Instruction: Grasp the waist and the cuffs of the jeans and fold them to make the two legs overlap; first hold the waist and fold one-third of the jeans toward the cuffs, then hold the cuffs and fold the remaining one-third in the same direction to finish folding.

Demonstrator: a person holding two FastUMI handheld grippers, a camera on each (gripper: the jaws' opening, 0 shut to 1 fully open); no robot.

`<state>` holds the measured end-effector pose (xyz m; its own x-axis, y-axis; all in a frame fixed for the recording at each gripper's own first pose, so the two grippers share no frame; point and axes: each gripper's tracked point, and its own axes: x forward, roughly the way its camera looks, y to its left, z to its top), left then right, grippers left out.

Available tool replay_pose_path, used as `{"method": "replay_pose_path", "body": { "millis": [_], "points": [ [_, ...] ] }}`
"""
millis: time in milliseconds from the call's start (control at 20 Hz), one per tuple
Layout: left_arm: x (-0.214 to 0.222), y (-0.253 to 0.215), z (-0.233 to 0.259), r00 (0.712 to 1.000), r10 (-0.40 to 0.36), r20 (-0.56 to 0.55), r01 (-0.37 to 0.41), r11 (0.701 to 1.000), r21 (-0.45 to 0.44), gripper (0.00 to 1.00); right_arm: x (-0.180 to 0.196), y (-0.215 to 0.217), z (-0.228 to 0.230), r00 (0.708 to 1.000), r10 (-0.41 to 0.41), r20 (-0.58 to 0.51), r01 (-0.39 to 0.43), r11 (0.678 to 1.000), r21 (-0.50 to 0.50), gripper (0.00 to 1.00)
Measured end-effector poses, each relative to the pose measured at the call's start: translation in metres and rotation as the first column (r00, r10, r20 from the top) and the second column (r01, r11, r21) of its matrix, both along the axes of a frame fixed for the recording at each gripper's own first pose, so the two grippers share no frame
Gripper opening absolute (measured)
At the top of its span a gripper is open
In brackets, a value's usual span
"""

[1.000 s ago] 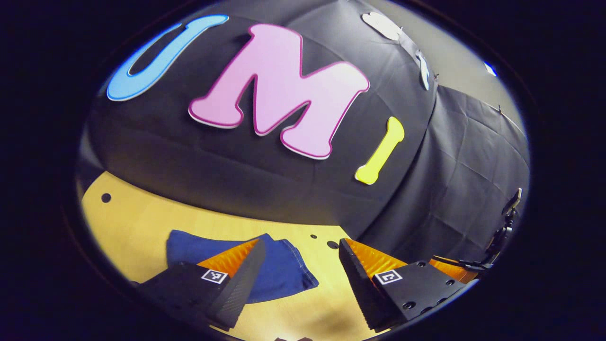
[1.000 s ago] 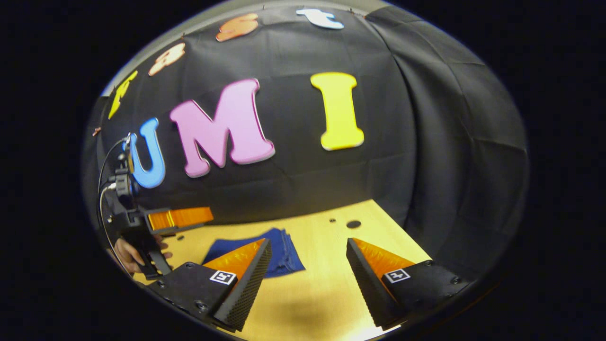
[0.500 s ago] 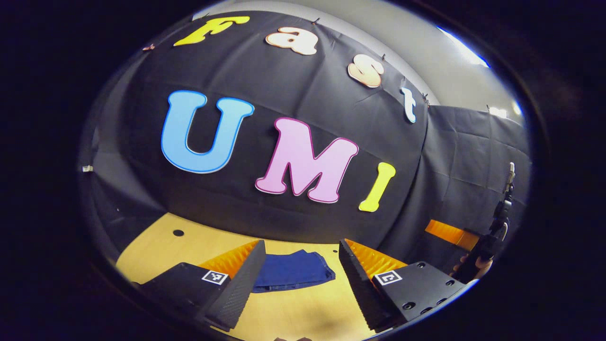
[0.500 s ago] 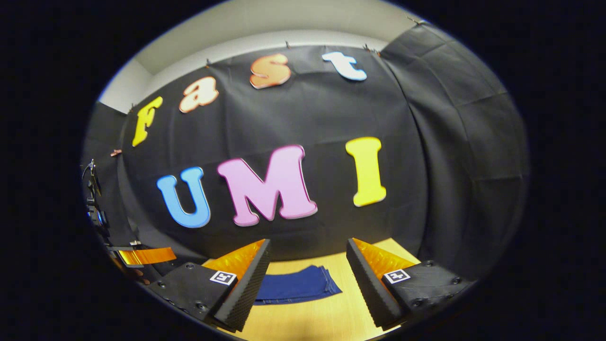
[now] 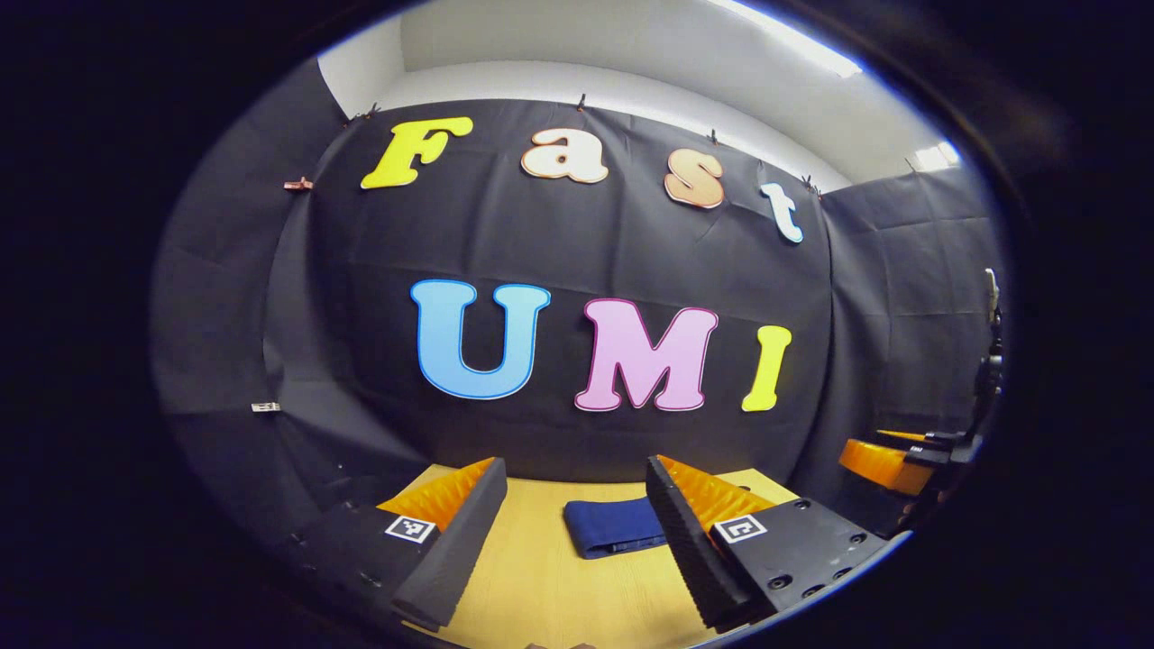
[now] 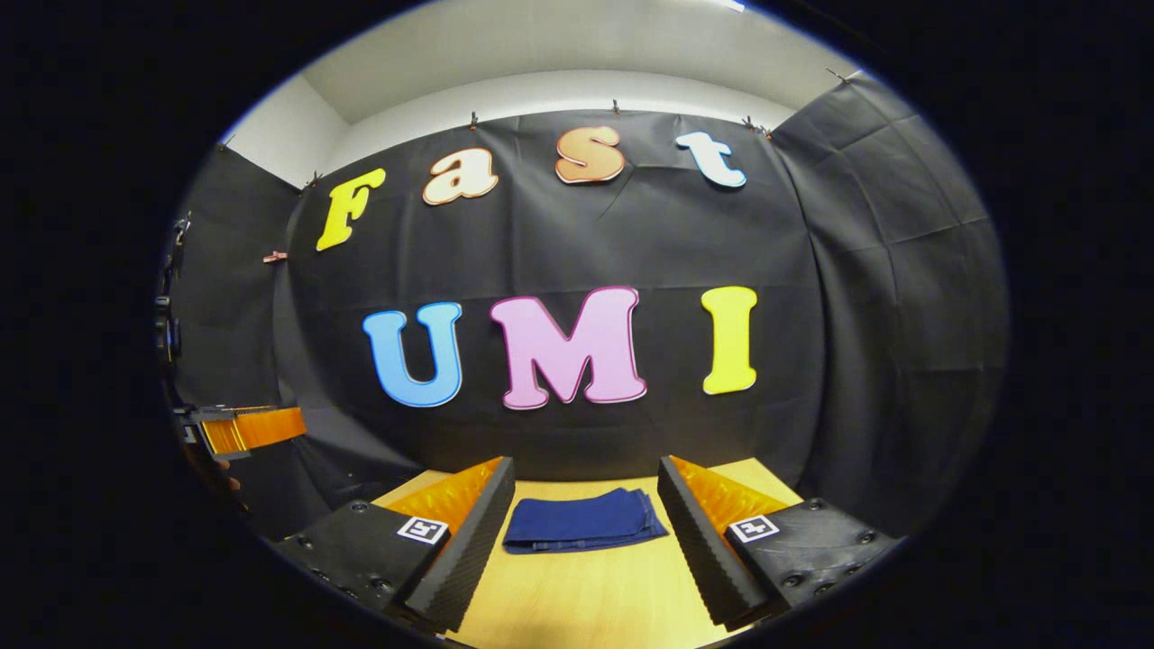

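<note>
Low in the right gripper view's centre, the jeans (image 6: pixel 581 521) lie as a compact dark-blue folded stack on the pale wooden table (image 6: pixel 586 595), long axis left to right, layered edges at their right end. They sit ahead of the right gripper (image 6: pixel 584 518), whose ribbed fingers are spread and empty. Equally parted, the left gripper (image 5: pixel 577 505) sees them lower centre; neither looks nearer, and the folding looks finished.

Both views look level across the wooden table (image 5: pixel 541 595) toward the booth's back wall, from well back and above the near edge. They share the folded jeans (image 6: pixel 581 521), the table and the wall; the right gripper view sits further right.
</note>
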<state>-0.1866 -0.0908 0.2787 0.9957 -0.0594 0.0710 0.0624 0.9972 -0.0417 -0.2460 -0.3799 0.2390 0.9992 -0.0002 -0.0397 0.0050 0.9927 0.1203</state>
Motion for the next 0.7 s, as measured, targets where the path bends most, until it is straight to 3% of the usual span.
{"method": "replay_pose_path", "body": {
  "millis": [300, 700],
  "points": [
    [-0.009, -0.018, -0.024, 0.996, -0.061, -0.057, 0.062, 0.998, 0.0, 0.96, -0.019, 0.034, -0.012, 0.996, 0.083, -0.044, -0.085, 0.996, -0.036, 0.97],
    [-0.007, 0.013, -0.022, 0.998, 0.007, -0.058, -0.006, 1.0, 0.029, 0.96, -0.022, 0.033, -0.006, 0.996, 0.087, -0.035, -0.089, 0.993, -0.073, 0.97]
  ]
}}
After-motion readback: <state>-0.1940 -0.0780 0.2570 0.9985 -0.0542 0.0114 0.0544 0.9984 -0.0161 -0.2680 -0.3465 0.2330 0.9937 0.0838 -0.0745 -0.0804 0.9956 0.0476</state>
